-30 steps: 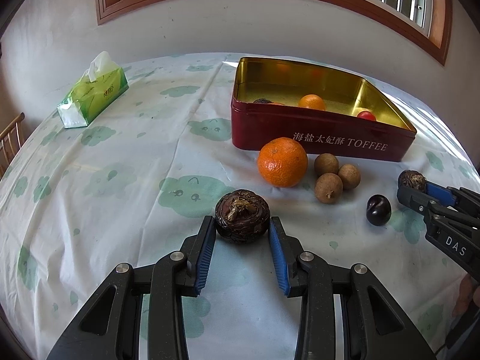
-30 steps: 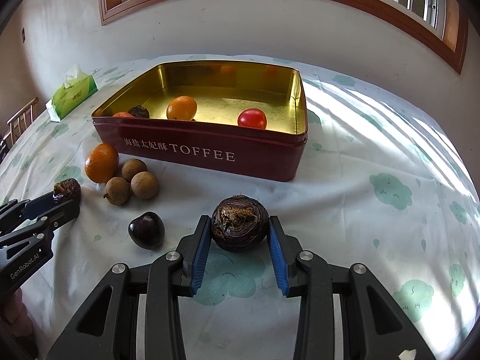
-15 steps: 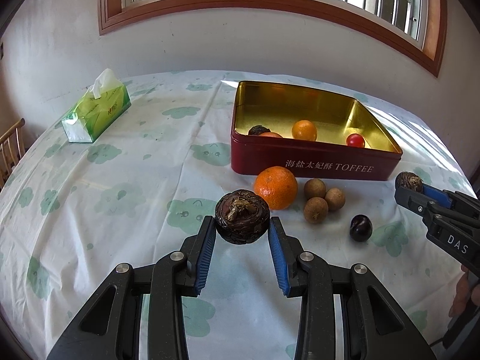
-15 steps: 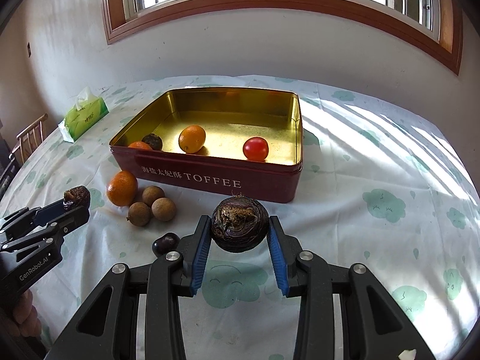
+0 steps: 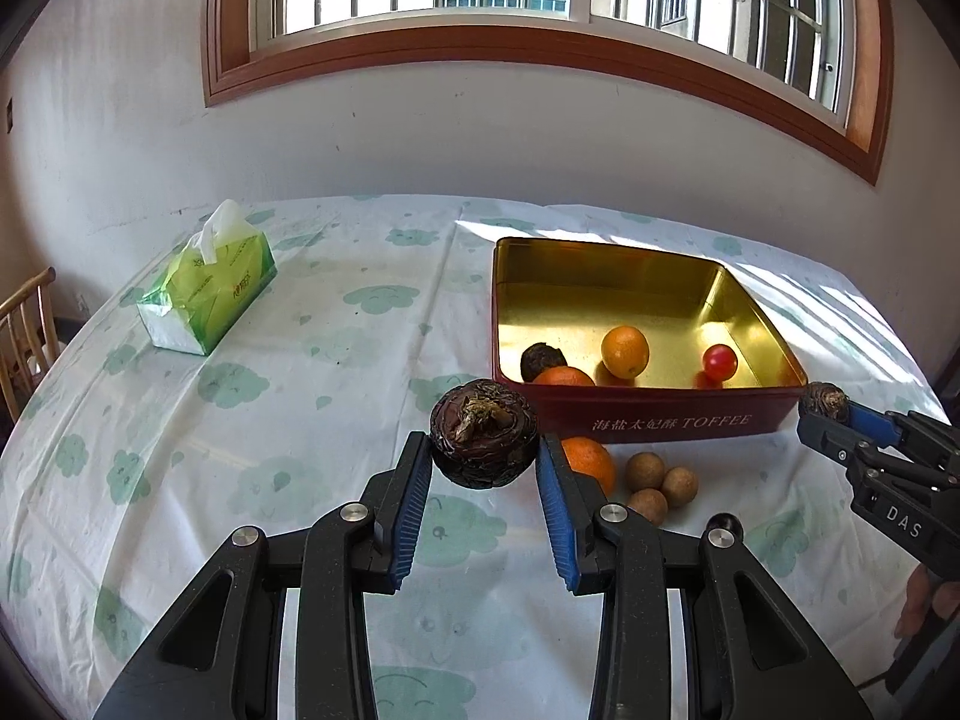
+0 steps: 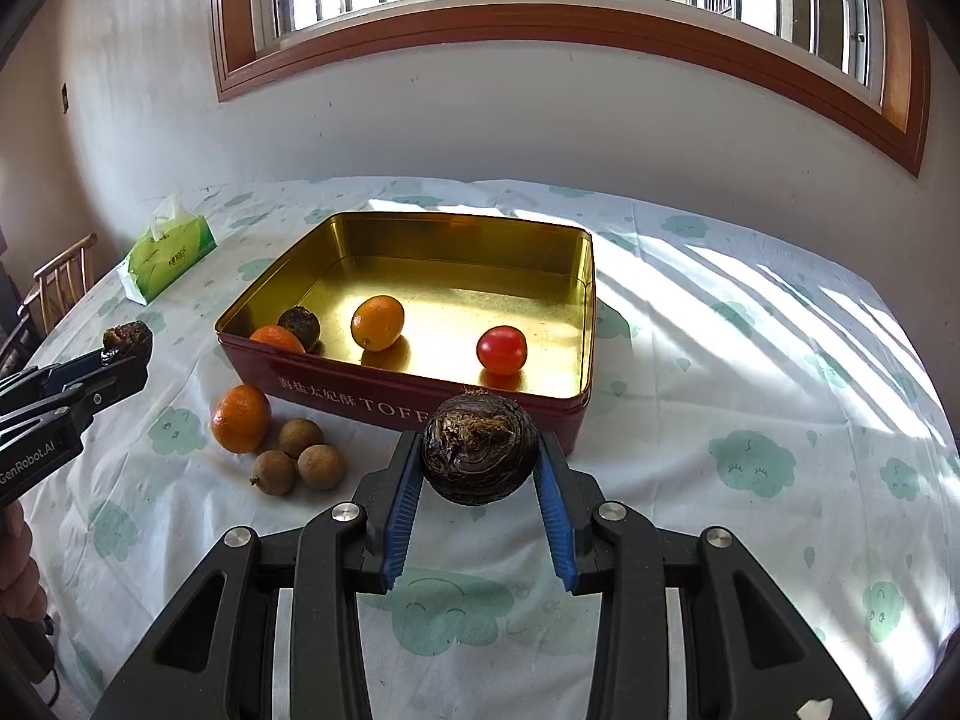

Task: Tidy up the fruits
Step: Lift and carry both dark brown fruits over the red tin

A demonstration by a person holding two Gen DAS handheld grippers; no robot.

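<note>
Left wrist view: left gripper [image 5: 483, 468] clamped on dark water chestnut [image 5: 483, 441], held above tabletop [image 5: 336, 360], short of toffee tin [image 5: 672, 420]. Four fruits already in tin; orange [image 5: 591, 462], three longans [image 5: 660, 483] left outside.

Right wrist view: right gripper [image 6: 478, 473] clamped on second water chestnut [image 6: 478, 449], raised just before tin's near wall [image 6: 360, 402]. Both still to be dropped in.

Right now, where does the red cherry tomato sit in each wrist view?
Left wrist view: the cherry tomato lies in the toffee tin, near its right wall, right of centre.
Right wrist view: the same tomato lies in the tin's near right part, about mid-picture.
Shared landmark: the green tissue pack, at left in both.
</note>
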